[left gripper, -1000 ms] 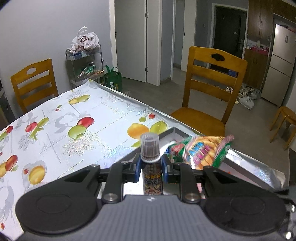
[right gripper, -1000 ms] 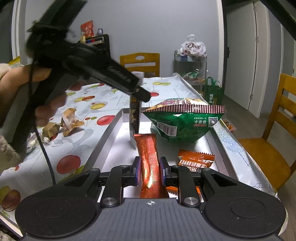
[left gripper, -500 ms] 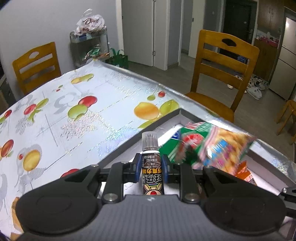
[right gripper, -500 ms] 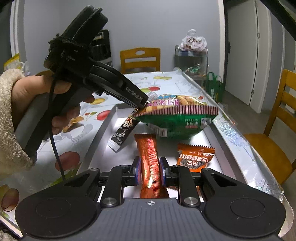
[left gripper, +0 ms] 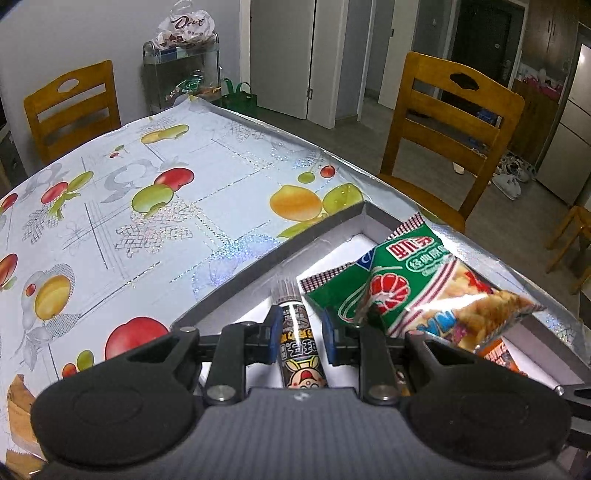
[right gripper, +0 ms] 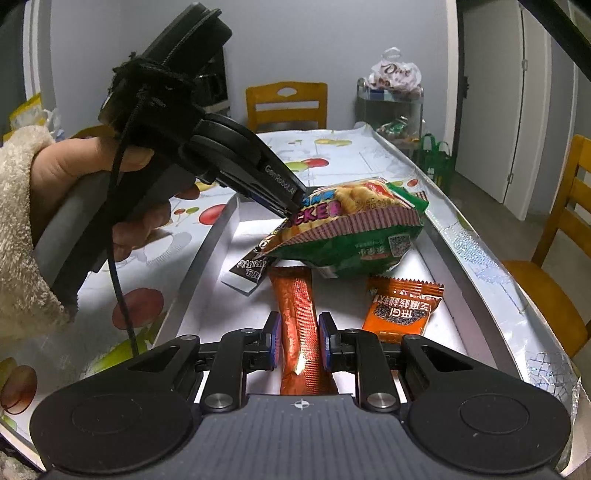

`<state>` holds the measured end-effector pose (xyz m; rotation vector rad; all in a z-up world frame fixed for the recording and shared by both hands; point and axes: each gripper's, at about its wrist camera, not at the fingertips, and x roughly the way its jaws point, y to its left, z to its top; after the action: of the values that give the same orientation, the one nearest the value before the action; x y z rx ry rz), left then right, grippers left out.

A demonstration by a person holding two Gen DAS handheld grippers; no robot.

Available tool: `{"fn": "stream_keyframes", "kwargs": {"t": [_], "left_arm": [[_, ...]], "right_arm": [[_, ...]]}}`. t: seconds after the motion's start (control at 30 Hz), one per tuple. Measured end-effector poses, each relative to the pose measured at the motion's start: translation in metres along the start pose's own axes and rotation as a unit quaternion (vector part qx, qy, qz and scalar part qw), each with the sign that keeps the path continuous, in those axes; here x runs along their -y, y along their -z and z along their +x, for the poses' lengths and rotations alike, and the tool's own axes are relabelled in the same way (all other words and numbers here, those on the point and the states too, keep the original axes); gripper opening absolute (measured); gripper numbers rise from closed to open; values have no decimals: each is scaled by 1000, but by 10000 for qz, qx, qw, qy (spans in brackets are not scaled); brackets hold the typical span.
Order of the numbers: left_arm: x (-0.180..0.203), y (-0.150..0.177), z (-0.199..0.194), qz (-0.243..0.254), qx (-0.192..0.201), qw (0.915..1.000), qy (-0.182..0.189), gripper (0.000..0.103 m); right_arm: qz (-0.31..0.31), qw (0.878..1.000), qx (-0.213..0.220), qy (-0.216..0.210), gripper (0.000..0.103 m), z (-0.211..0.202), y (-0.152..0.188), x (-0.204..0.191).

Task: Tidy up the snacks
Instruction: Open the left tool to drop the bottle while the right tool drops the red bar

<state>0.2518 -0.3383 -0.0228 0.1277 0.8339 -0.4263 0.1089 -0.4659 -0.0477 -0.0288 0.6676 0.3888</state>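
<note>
Two grippers work over one shallow white tray [right gripper: 218, 236] with grey walls, set on a glossy tablecloth [left gripper: 155, 206] printed with apples and pears. Nearest in the right wrist view, the right gripper [right gripper: 298, 341] has its blue-padded fingers narrowed onto a long orange-red foil stick pack [right gripper: 297, 314] with crimped edges, which lies lengthwise on the tray floor. Just beside it to the right lies a flat orange sachet [right gripper: 402, 308] with serrated ends and Chinese print. Beyond them, the left gripper [left gripper: 300, 334] is clamped tight on a slim black stick pack [left gripper: 301, 347] bearing a cartoon face and Chinese characters; its far end is low in the tray's left part, by the wall, tucked partly under a puffy green bag [right gripper: 354, 229] of crackers reading "CKER", with a checked crimped seam and a QR code. The black gripper body reads "GenRoboAI", held by a hand [right gripper: 92, 192] in a fleecy cream sleeve [right gripper: 18, 229]. Farther off stand wooden chairs [left gripper: 454, 125] and a wire rack topped by a white "Dove" bag [left gripper: 186, 26].
</note>
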Motion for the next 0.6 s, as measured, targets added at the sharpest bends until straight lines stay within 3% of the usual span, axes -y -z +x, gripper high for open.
{"fn": "stream_keyframes", "kwargs": {"t": [0.17,0.23,0.3,0.6], "left_arm": [[-2,2,-7,-52,56,10000,8,22],[-3,3,-10,-44,82,10000,-25,36],[-4,4,-14,-42,169,9998,-68,44],[-9,8,-28,-31,260,9996,-62,44]], "right_arm": [[-85,10000,-11,42,23,5,-3,-6],[-113,9999,-21,125,23,6,-2,-8],[-48,9998,1,216,23,5,-3,-7],[70,9992,25,388,23,-6,-2,-1]]}}
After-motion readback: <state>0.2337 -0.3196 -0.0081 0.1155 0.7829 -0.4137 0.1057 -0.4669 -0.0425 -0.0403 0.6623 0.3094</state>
